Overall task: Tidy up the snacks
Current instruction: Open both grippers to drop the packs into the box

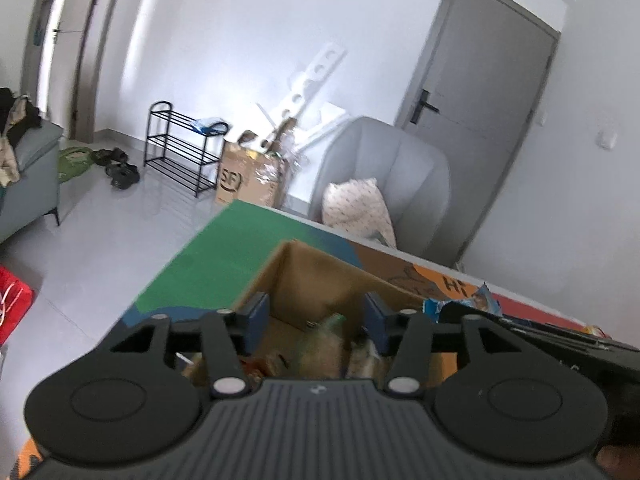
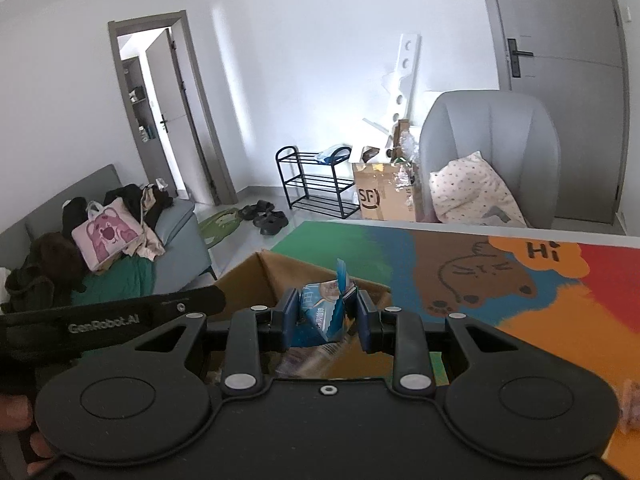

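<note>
While both tools are held over the open brown cardboard box [image 2: 256, 276] on the colourful cartoon-printed bench [image 2: 520, 320], a blue-and-white foil snack packet [image 2: 326, 312] is pinched by the right tool [image 2: 326, 320]. The left tool [image 1: 316, 320] is spread, nothing gripped, above blurred snacks [image 1: 328, 344] inside the box.

Snack packets [image 1: 320, 344] in box [image 1: 304, 276] — box on table [image 1: 208, 264]
</note>
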Available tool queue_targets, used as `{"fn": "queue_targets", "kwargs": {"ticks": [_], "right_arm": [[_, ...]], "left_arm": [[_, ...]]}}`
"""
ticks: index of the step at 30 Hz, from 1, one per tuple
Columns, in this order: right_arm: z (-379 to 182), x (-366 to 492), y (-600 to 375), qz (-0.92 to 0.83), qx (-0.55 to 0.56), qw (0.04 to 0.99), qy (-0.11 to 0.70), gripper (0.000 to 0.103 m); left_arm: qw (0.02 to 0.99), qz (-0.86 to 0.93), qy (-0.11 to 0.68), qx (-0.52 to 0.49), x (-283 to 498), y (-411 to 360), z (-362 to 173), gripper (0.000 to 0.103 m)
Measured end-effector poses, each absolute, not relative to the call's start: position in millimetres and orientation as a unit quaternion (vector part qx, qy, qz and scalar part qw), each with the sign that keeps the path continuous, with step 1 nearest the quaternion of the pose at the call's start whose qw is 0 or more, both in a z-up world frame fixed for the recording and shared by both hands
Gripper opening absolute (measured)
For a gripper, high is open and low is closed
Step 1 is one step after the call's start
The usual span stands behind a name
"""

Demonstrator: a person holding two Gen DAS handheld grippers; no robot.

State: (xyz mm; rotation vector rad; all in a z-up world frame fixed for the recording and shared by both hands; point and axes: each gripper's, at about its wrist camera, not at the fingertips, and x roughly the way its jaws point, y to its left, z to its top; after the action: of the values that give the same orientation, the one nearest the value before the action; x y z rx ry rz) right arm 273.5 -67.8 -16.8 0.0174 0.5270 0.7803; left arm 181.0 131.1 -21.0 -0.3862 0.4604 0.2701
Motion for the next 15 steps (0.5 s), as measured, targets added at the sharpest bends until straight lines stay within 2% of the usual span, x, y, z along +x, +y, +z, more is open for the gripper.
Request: {"fn": "queue_targets", "kwargs": {"ticks": [11, 13, 14, 15], "right_arm": [[-8.1, 279.5, -37.6, 0.397, 0.018, 0.885, 0.245, 0.03], [-6.6, 281.8, -36.7, 0.404, 0.029, 0.88, 0.248, 0.042], [-6.3, 282.9, -36.8, 0.401, 0.032, 0.88, 0.253, 0.052], [-6.3, 282.6, -38.0, 0.4, 0.035, 0.88, 0.253, 0.054]], "left_arm": [[0.939, 0.167, 0.211, -0.212, 163.7, 159.2, -16.8, 0.065], [0.938, 0.171, 0.21, -0.215, 163.3, 163.1, -15.3, 0.068], [0.938, 0.173, 0.209, -0.215, 162.5, 164.2, -14.8, 0.071], [0.938, 0.175, 0.208, -0.215, 161.4, 163.7, -14.1, 0.073]]}}
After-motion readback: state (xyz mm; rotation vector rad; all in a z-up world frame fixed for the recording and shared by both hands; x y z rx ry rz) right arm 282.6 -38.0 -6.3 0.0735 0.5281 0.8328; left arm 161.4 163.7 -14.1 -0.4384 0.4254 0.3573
